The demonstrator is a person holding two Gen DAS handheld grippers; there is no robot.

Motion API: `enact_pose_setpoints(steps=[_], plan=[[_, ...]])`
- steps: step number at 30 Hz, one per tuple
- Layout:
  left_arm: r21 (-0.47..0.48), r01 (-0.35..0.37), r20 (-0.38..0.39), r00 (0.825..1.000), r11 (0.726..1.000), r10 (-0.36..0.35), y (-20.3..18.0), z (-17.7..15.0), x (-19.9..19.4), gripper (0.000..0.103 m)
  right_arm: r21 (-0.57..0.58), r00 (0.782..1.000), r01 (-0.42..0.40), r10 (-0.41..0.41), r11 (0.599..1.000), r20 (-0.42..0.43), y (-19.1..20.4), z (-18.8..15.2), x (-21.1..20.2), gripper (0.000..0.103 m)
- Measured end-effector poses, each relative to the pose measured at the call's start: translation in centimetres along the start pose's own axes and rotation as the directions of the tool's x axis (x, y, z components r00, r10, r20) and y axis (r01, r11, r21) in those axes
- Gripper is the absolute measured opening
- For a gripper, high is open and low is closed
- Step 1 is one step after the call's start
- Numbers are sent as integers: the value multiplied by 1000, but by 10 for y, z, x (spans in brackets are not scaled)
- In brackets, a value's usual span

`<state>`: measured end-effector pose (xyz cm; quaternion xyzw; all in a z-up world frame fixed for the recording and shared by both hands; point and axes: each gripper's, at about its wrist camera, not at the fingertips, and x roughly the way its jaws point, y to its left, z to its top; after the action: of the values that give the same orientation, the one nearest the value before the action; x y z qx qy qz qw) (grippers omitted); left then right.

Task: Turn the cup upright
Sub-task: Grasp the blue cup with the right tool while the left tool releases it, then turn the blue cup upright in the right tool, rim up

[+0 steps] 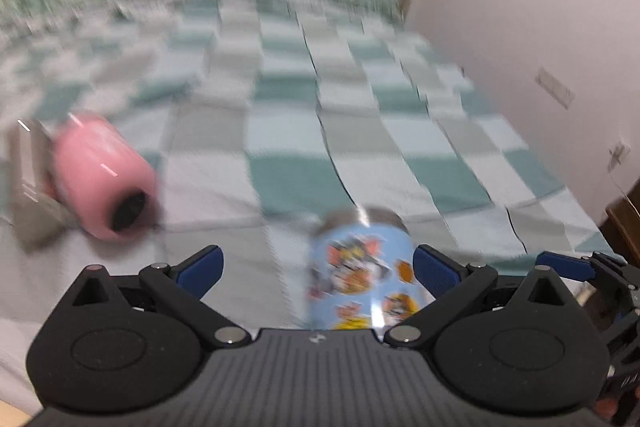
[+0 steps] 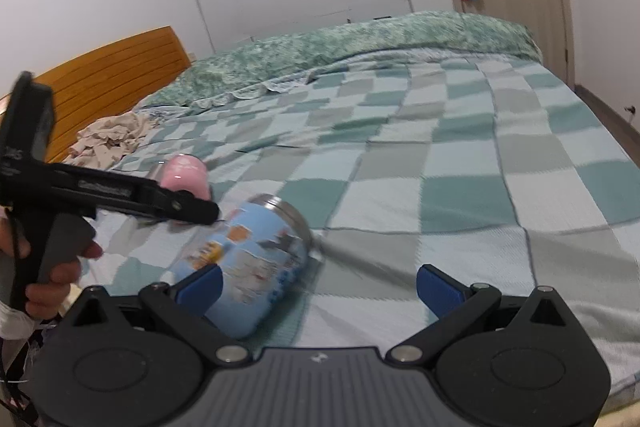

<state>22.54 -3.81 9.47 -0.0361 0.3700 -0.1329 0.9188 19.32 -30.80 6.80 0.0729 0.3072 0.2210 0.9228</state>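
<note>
The blue cup with cartoon prints lay on its side on the checkered bedspread, its metal rim turned away from the cameras and a bit to the right. In the left wrist view the same cup sat between the two blue pads of the left gripper, nearer to the right pad and maybe touching it; the blur did not let me tell for sure. The left gripper's jaws stood wide apart, not closed on anything. The right gripper was also spread wide, gripping nothing; its left pad was in front of the cup's body, while the right pad was well apart from it. The left gripper's black body, held by a hand, reached over the cup from the left side. A pink cup lay on its side too, further back-left on the bed, w/ a pale object just beside it, too blurred to name. Crumpled beige cloth was near the wooden headboard, and a green patterned blanket ran along the far edge.
</note>
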Motion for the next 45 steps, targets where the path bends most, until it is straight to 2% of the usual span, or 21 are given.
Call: enact_pose_setpoints(steps=[4, 7, 12, 22, 25, 27, 28, 33, 39, 42, 45], plan=[[30, -70, 154, 986, 997, 65, 27, -12, -35, 103, 5, 1000, -6, 7, 1000, -28, 25, 10, 16, 103], [49, -117, 198, 974, 992, 105, 46, -27, -47, 103, 48, 996, 0, 4, 999, -84, 38, 14, 38, 103], [65, -155, 218, 966, 986, 137, 72, -52, -52, 103, 106, 987, 48, -31, 993, -158, 54, 20, 75, 103], [61, -148, 239, 962, 987, 130, 99, -75, -49, 103, 242, 958, 139, -69, 960, -280, 45, 33, 128, 102], [54, -140, 240, 963, 989, 123, 103, -76, -46, 103, 329, 950, 139, -31, 934, -312, 32, 35, 139, 96], [48, -137, 240, 963, 989, 121, 104, -76, -45, 103, 391, 943, 136, 1, 910, -331, 23, 33, 145, 87], [46, -135, 241, 963, 990, 120, 104, -76, -45, 103, 405, 943, 130, 13, 905, -331, 20, 31, 146, 87], [43, -132, 239, 964, 990, 118, 105, -76, -44, 103, 401, 963, 83, 30, 912, -269, 23, 23, 139, 86], [32, -124, 240, 964, 992, 112, 105, -77, -45, 103, 202, 997, 38, -24, 979, -69, 54, 9, 105, 85], [20, -114, 246, 964, 993, 106, 102, -79, -46, 103, 104, 998, 47, -51, 993, 43, 68, -1, 87, 85], [2, -97, 253, 963, 995, 93, 97, -82, -47, 103, 18, 989, 70, -72, 997, 128, 79, -6, 71, 84]])
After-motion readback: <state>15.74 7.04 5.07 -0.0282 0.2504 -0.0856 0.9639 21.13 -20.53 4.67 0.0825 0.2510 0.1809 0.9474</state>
